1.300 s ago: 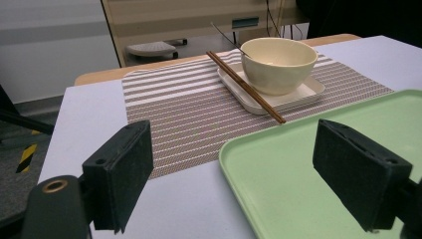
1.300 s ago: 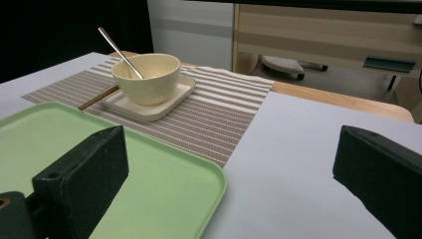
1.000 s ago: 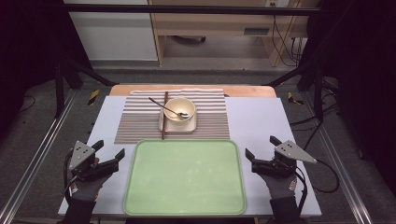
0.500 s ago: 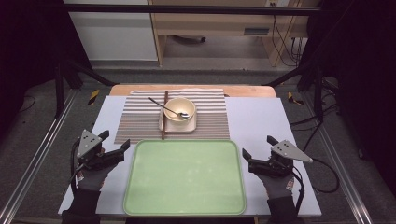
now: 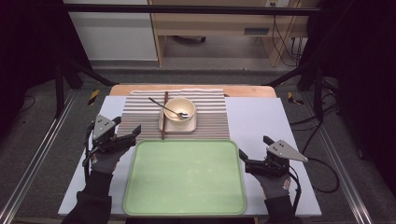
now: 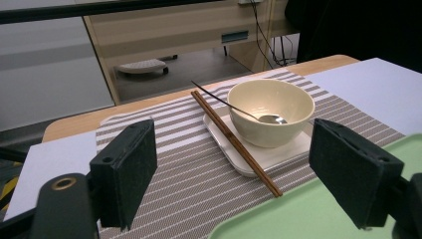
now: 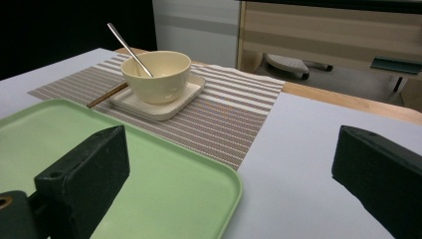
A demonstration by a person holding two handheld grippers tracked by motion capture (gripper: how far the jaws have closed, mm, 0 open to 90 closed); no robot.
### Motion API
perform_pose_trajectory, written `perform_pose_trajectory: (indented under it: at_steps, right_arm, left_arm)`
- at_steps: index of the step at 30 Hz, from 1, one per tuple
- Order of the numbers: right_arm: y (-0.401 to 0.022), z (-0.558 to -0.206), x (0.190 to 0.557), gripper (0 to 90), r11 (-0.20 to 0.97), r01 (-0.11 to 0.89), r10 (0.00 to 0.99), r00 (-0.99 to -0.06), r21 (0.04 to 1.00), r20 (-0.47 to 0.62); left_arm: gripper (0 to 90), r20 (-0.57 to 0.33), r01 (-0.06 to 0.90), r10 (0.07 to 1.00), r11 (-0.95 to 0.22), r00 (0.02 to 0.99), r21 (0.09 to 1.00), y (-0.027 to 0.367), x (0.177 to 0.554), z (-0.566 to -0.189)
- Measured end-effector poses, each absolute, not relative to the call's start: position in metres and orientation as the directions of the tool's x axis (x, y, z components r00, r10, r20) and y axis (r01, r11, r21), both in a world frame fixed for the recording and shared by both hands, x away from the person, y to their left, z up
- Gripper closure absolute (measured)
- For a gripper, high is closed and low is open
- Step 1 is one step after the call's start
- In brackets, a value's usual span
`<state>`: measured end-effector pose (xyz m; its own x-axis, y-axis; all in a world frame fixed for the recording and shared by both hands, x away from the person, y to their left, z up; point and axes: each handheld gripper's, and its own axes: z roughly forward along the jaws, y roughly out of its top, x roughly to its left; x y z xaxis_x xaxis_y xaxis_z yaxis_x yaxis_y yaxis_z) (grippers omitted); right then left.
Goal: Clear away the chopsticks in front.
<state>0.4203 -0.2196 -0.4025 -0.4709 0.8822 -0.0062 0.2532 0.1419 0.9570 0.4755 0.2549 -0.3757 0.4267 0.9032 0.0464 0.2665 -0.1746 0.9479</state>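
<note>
- Bowl (image 5: 180, 109), cream, spoon (image 5: 168, 107) leaning inside, seated on a square saucer (image 5: 177, 125); high view. Lies ahead of both hand-held grippers, beyond the green tray (image 5: 184, 175) on a striped placemat (image 5: 212, 116). Left hand-held gripper (image 5: 125, 138) released, at the tray's far left corner, nearest the bowl; right hand-held gripper (image 5: 245, 158) released, just beside the tray's right edge, well apart from the bowl.
- Left gripper view: bowl (image 6: 271, 112) centred between the wide-spread jaws. Chopsticks (image 6: 234, 142) lie along the saucer's (image 6: 259, 154) near side, between this hand-held gripper and the bowl. Spoon handle (image 6: 219, 102) points away over the rim. Judged approach: come in level, clear of the chopsticks, and close on the bowl's wall rather than the spoon.
- Right gripper view: jaws wide apart, nothing held. Bowl (image 7: 157, 74) ahead and to the left; tray (image 7: 164, 184) corner directly in front, bare counter (image 7: 298, 164) to the right. Judged obstacle: the tray rim must be cleared in any reach across.
</note>
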Motion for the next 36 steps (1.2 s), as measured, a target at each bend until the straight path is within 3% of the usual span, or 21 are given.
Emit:
perform_pose_trajectory:
  at_steps: [13, 36]
  right_arm:
    - [-0.219, -0.404, 0.421, 2.4, 0.148, 0.26, 0.884, -0.468, 0.954, -0.009]
    - [-0.22, -0.407, 0.423, 2.7, 0.148, 0.268, 0.884, -0.467, 0.952, -0.006]
  left_arm:
    - [21.2, 0.083, 0.312, 0.898, -0.235, 0.432, 0.92, 0.235, 0.517, -0.383]
    - [25.5, 0.086, 0.427, 0.906, -0.277, 0.415, 0.861, 0.205, 0.574, -0.427]
